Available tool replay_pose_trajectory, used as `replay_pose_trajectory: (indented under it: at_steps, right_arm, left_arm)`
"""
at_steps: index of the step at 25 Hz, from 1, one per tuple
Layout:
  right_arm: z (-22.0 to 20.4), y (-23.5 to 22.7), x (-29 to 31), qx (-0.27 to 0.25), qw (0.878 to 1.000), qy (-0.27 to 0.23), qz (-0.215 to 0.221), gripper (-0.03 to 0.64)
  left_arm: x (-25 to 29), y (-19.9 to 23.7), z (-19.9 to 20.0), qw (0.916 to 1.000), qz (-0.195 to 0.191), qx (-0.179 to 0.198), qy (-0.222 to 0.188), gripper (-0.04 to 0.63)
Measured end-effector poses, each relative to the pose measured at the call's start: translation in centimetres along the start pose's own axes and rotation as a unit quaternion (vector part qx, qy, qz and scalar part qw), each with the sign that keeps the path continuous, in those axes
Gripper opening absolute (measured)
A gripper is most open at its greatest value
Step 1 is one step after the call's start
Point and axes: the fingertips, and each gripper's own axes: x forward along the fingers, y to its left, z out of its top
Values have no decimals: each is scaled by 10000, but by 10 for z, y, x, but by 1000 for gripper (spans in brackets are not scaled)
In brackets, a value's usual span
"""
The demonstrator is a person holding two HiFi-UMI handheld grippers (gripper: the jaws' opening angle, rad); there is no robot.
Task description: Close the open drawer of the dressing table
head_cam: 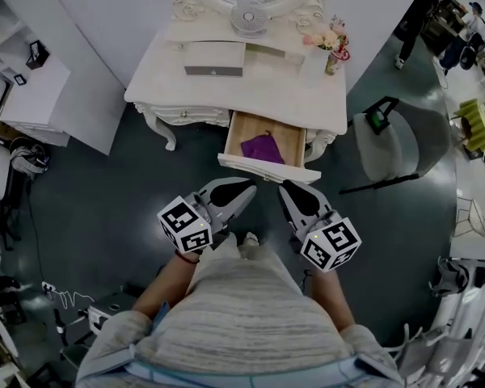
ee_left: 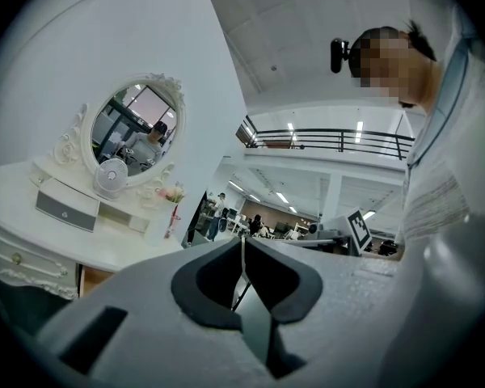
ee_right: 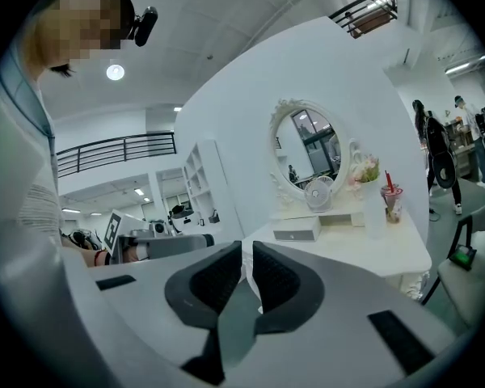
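Both tools, our left gripper (head_cam: 244, 191) and right gripper (head_cam: 288, 191), have jaws together and empty, just short of the drawer (head_cam: 268, 169), which stands pulled out of the dressing table (head_cam: 250, 95). We risk jamming it by pushing unevenly, or trapping the purple cloth (head_cam: 263, 147).

We record a pale grey, finely striped top (head_cam: 242, 318) with light blue edging at its lower hem. A red band (head_cam: 186, 257) circles the left wrist. The left gripper (head_cam: 247, 187) and right gripper (head_cam: 286, 187) have grey shells and black inner pads. Each carries a white cube (head_cam: 186, 223) bearing black square markers. A small black camera (ee_left: 338, 55) sits on the head.
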Motion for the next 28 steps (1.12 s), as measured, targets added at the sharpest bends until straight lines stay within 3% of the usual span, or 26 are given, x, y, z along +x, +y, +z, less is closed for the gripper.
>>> replay_pose_trajectory:
  at_steps: [11, 25, 28]
  right_arm:
    - [5, -29, 15, -10, 9996, 75, -255, 9]
    - [-43, -49, 41, 190, 9977, 491, -426, 12]
    - [-54, -52, 49, 245, 9970, 614, -407, 65]
  left_arm:
    - [19, 25, 6, 9998, -152, -77, 102, 24]
    - [20, 51, -24, 9985, -226, -226, 434, 24]
    - [19, 56, -34, 9979, -255, -276, 519, 23]
